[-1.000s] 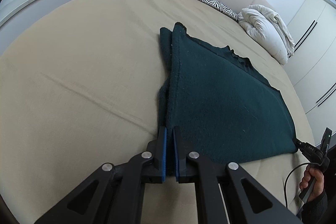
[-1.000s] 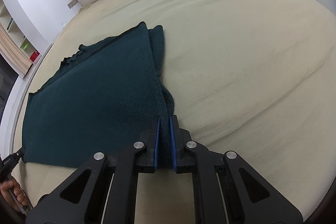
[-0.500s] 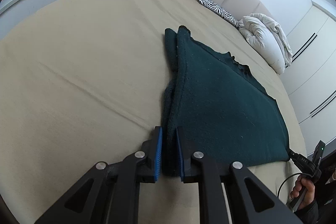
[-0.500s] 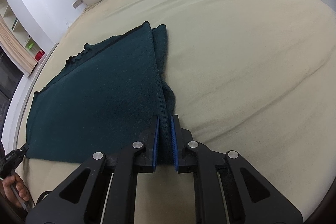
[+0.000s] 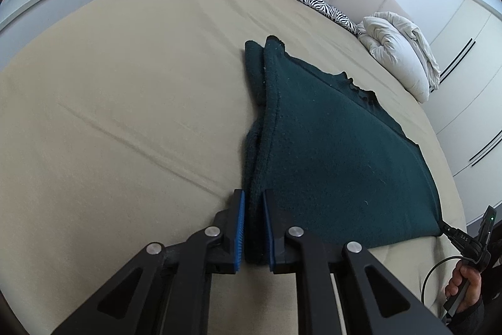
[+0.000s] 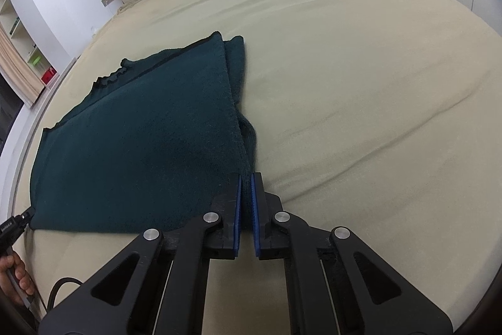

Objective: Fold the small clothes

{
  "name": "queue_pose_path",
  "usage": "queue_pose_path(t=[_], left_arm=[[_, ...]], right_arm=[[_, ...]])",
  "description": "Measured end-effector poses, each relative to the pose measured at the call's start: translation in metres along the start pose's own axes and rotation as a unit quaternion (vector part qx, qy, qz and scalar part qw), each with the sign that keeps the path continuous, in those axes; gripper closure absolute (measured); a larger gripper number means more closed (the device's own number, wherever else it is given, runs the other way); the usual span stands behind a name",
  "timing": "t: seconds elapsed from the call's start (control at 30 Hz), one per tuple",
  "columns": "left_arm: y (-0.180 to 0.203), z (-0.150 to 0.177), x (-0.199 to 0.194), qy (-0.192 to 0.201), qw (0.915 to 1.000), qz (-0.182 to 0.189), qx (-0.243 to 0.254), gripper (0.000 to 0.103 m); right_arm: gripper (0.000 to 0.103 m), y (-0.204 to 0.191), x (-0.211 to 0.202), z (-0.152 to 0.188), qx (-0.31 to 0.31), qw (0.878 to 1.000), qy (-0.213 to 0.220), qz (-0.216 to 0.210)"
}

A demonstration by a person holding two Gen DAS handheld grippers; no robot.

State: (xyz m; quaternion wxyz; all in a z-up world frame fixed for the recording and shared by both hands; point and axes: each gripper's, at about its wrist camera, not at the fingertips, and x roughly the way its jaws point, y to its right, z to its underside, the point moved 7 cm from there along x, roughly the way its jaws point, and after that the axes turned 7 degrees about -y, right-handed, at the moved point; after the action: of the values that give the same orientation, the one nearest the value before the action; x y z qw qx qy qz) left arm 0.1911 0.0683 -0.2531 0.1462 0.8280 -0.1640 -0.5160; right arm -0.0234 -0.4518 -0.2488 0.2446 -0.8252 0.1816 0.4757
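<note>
A dark green knitted garment [image 5: 329, 146] lies folded and flat on the beige bed; it also shows in the right wrist view [image 6: 141, 140]. My left gripper [image 5: 252, 203] is at its near left corner, its blue pads a little apart with the folded edge between them. My right gripper [image 6: 247, 181] is shut on the garment's near right corner, its pads close together on the fabric. Each gripper shows at the edge of the other's view, held by a hand.
The beige bed [image 5: 125, 115] spreads wide on all sides. A zebra-print cushion [image 5: 326, 10] and a white pillow [image 5: 398, 49] lie by the padded headboard. White wardrobe doors [image 5: 464, 102] stand on the right. A shelf [image 6: 31, 65] stands beyond the bed's edge.
The left gripper's pads have spread apart from tightly shut, loosening on the garment edge. The right gripper stays shut on its corner. Both cameras have shifted slightly.
</note>
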Motion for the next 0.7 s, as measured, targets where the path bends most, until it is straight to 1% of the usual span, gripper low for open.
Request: queue_pose_path(t=[0.13, 0.23, 0.27, 0.3, 0.33, 0.37, 0.4, 0.43, 0.47, 0.53, 0.57, 0.6, 0.63, 0.7], left_arm=[[-0.001, -0.001, 0.001, -0.002, 1.0000, 0.000, 0.004, 0.089], [-0.003, 0.000, -0.001, -0.005, 1.0000, 0.006, -0.001, 0.084], [-0.003, 0.000, -0.004, -0.006, 1.0000, 0.005, -0.003, 0.083], [-0.003, 0.000, -0.007, -0.005, 1.0000, 0.001, -0.005, 0.078], [-0.003, -0.002, -0.013, 0.000, 1.0000, -0.008, -0.005, 0.077], [-0.001, -0.003, -0.020, 0.009, 0.9998, -0.016, -0.002, 0.076], [0.002, -0.007, -0.029, 0.023, 0.9995, -0.023, 0.004, 0.076], [0.008, -0.012, -0.038, 0.037, 0.9989, -0.027, 0.013, 0.073], [0.015, -0.017, -0.045, 0.049, 0.9982, -0.028, 0.022, 0.070], [0.034, -0.031, -0.052, 0.069, 0.9962, -0.029, 0.045, 0.059], [0.045, -0.038, -0.051, 0.076, 0.9951, -0.029, 0.056, 0.056], [0.056, -0.046, -0.046, 0.080, 0.9941, -0.027, 0.068, 0.053], [0.067, -0.054, -0.039, 0.082, 0.9935, -0.022, 0.076, 0.053], [0.087, -0.068, -0.021, 0.084, 0.9921, -0.019, 0.091, 0.052]], right_arm=[[0.099, 0.008, 0.007, 0.004, 0.012, 1.000, -0.006, -0.008], [0.096, 0.015, 0.015, 0.004, 0.026, 0.999, -0.009, -0.029], [0.092, 0.015, 0.014, 0.004, 0.027, 0.999, -0.007, -0.037], [0.086, 0.017, 0.013, 0.004, 0.029, 0.999, -0.007, -0.039], [0.074, 0.018, 0.011, 0.004, 0.033, 0.999, -0.009, -0.040], [0.056, 0.021, 0.007, 0.005, 0.040, 0.998, -0.009, -0.040], [0.048, 0.025, 0.001, 0.004, 0.046, 0.998, -0.005, -0.037], [0.042, 0.029, -0.008, 0.003, 0.057, 0.998, 0.009, -0.027], [0.042, 0.034, -0.020, 0.000, 0.069, 0.997, 0.032, -0.017], [0.041, 0.032, -0.040, -0.010, 0.072, 0.995, 0.063, -0.022], [0.041, 0.021, -0.048, -0.020, 0.068, 0.994, 0.073, -0.046], [0.041, 0.008, -0.050, -0.027, 0.061, 0.993, 0.072, -0.074], [0.041, -0.006, -0.050, -0.034, 0.053, 0.991, 0.067, -0.102], [0.041, -0.050, -0.042, -0.051, 0.025, 0.983, 0.056, -0.171]])
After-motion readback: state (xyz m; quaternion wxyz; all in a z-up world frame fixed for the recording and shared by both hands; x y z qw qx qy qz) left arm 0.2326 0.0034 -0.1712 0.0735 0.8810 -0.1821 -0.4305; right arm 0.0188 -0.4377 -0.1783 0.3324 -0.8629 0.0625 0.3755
